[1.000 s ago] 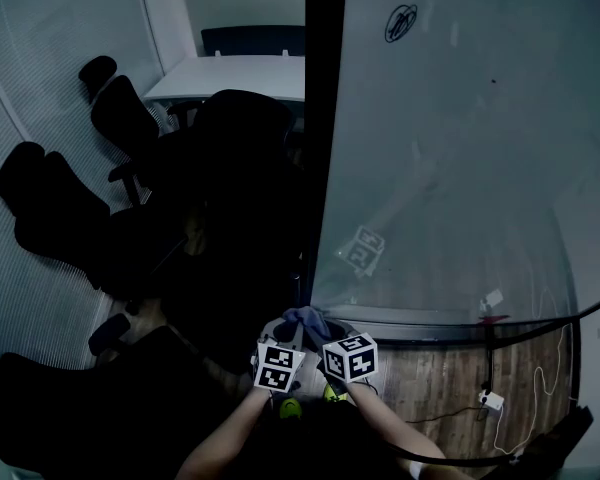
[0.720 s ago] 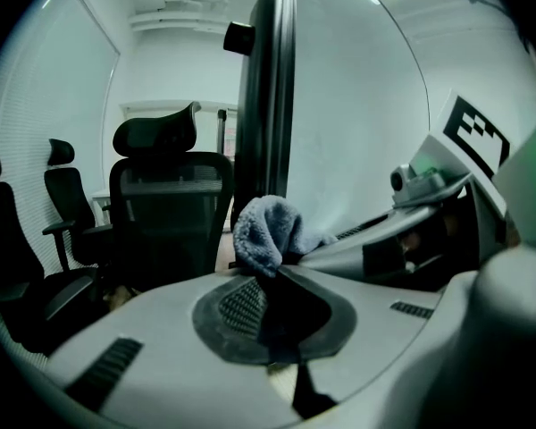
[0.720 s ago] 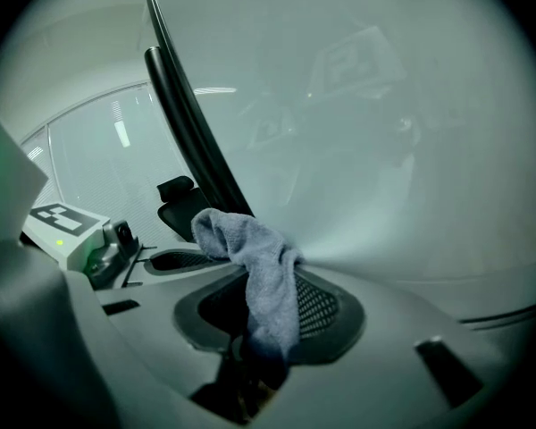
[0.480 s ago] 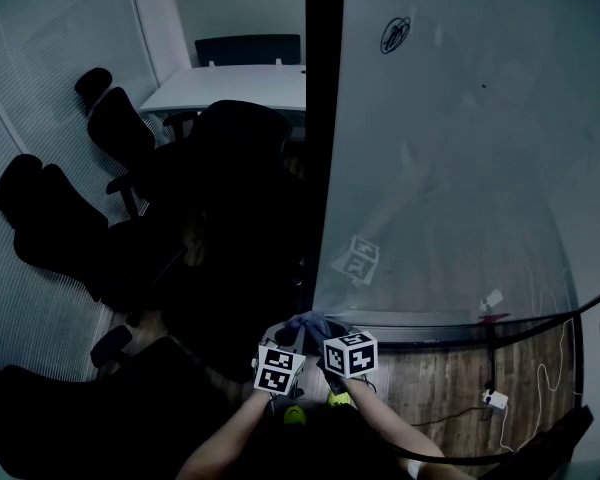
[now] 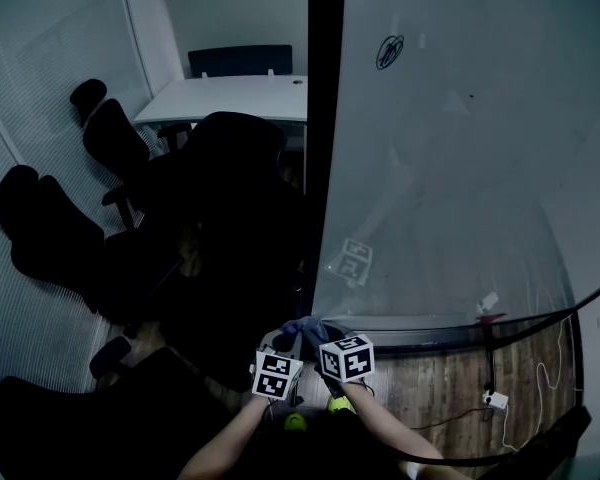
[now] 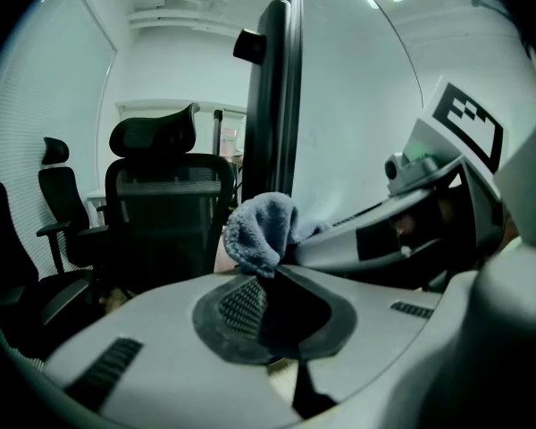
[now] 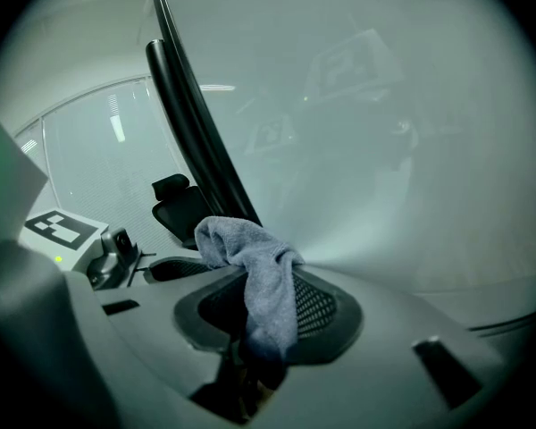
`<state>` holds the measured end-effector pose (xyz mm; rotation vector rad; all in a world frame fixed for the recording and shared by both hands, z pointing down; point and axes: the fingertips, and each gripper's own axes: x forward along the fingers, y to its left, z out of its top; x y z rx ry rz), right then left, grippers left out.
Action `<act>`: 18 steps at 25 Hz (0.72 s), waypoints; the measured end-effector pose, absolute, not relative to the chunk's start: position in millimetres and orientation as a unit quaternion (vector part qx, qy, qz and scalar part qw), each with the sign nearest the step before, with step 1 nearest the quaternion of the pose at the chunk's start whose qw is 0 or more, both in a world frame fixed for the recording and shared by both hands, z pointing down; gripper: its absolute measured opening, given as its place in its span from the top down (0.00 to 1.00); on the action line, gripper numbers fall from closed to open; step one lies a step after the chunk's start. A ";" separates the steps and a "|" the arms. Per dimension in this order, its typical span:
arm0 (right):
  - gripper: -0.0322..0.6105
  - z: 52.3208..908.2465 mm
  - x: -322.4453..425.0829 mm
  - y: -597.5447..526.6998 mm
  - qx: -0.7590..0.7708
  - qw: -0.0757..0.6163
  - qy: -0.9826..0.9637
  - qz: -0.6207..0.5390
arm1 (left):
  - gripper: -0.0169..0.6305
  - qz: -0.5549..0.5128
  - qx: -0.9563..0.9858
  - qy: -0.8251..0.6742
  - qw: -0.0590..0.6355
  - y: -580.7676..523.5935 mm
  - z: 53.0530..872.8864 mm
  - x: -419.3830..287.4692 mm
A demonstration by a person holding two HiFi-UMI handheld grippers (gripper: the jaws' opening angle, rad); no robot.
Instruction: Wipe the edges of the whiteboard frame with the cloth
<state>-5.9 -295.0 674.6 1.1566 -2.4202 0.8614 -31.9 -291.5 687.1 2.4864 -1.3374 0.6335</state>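
Note:
A grey-blue cloth [image 5: 305, 325] is bunched between my two grippers, low down beside the whiteboard's black frame [image 5: 325, 168]. In the head view my left gripper [image 5: 286, 341] and right gripper [image 5: 316, 334] meet at the cloth, marker cubes toward me. The left gripper view shows my left gripper [image 6: 266, 271] shut, pinching a corner of the cloth [image 6: 259, 231], with the frame [image 6: 277, 105] upright just behind it. In the right gripper view my right gripper [image 7: 266, 315] is shut on the cloth [image 7: 250, 248], which drapes down between the jaws in front of the whiteboard [image 7: 384, 150].
Several black office chairs [image 5: 110, 148] crowd the left, the nearest one [image 6: 165, 195] right behind the frame. A white table [image 5: 225, 98] stands at the back. A cable with a white plug [image 5: 491, 400] lies on the wood floor under the board's tray [image 5: 430, 320].
Both grippers stay together on the cloth at the board's lower left corner. The head view has tilted slightly, so they sit a little lower in the picture.

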 end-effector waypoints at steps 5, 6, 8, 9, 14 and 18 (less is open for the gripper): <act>0.79 666.7 -5.0 -296.2 0.409 0.151 -0.848 0.303 | 0.95 0.212 0.856 -0.457 0.115 -293.1 679.7 -31.6; 0.79 665.2 -4.9 -296.4 0.410 0.149 -0.848 0.302 | 0.95 0.209 0.858 -0.456 0.111 -293.7 677.8 -31.0; 0.79 662.4 -4.9 -296.7 0.411 0.145 -0.848 0.302 | 0.95 0.204 0.859 -0.456 0.109 -294.0 676.1 -30.8; 0.79 660.8 -5.0 -296.9 0.412 0.143 -0.848 0.301 | 0.95 0.203 0.859 -0.456 0.109 -293.7 675.7 -31.1; 0.79 653.3 -5.9 -300.6 0.414 0.139 -0.850 0.296 | 0.95 0.202 0.862 -0.452 0.111 -293.8 663.4 -30.4; 0.79 643.5 -5.8 -302.8 0.416 0.132 -0.852 0.290 | 0.95 0.197 0.863 -0.454 0.099 -296.7 658.5 -31.1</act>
